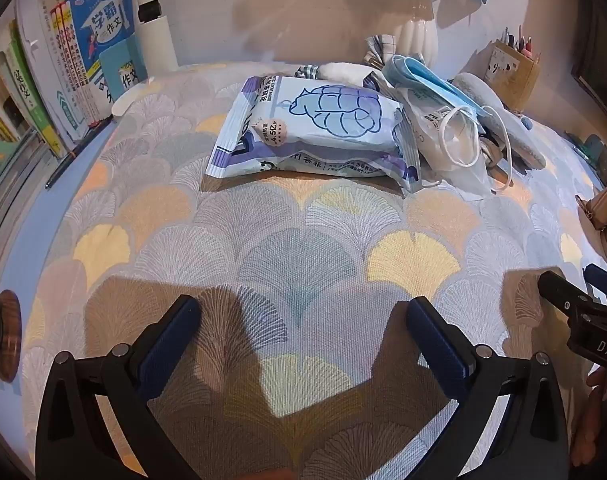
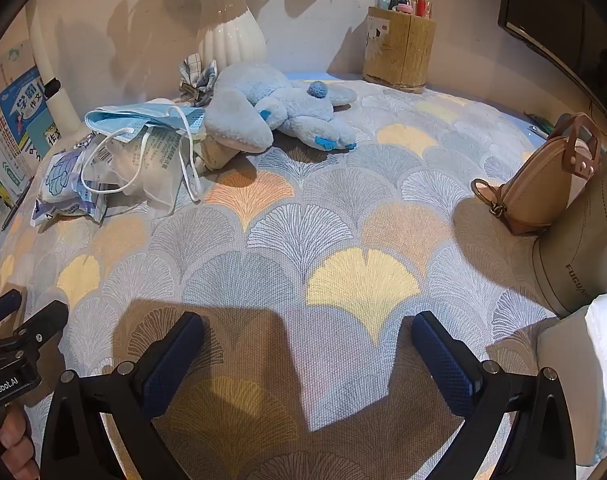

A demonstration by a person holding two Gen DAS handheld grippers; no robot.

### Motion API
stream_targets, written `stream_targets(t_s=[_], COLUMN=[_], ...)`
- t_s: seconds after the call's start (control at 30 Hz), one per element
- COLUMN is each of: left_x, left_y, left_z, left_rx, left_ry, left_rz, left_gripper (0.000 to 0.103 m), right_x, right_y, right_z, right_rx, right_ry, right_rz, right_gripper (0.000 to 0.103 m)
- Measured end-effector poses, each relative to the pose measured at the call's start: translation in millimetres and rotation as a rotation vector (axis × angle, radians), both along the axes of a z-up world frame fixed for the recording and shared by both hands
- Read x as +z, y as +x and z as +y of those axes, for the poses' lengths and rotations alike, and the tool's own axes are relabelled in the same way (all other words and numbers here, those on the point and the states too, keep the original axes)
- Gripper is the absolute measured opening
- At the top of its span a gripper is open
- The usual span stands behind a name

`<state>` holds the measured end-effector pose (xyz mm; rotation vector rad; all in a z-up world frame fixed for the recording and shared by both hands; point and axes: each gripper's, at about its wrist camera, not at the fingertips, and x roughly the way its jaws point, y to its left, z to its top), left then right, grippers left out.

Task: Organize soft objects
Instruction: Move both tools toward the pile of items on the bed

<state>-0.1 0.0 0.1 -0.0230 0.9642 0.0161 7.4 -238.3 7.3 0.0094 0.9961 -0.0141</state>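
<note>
A soft white and purple packet lies on the patterned tablecloth, far ahead of my left gripper, which is open and empty. Blue face masks and a clear plastic wrapper lie to the packet's right. In the right wrist view the masks, the wrapper, the packet and a light blue plush toy lie at the far left and centre. A checked cloth sits behind the plush. My right gripper is open and empty, well short of them.
A white vase and a wooden pen holder stand at the back wall. Books stand at the left. A tan pouch and a grey container sit at the right.
</note>
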Motion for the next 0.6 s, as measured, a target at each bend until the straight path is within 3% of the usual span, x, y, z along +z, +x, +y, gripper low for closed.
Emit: stream_targets(t_s=[0.37,0.53,0.6], left_x=[11,61,83], left_y=[-6,-34,-37], left_z=[2,18,26], left_rx=[-0.014,-0.029,-0.032], left_ry=[0.0,-0.013,-0.03], left_rz=[0.076,-0.108,-0.19], left_gripper=[0.102,0.102,0.102], right_x=[4,6,21], right_y=[-15,-24,-28], right_z=[6,16,24], right_rx=[0.032,0.082,0.109], right_ry=[0.025,-0.025,-0.007], right_rz=[0.023,0.071,0.013], right_gripper=[0.103,0.103,0.103])
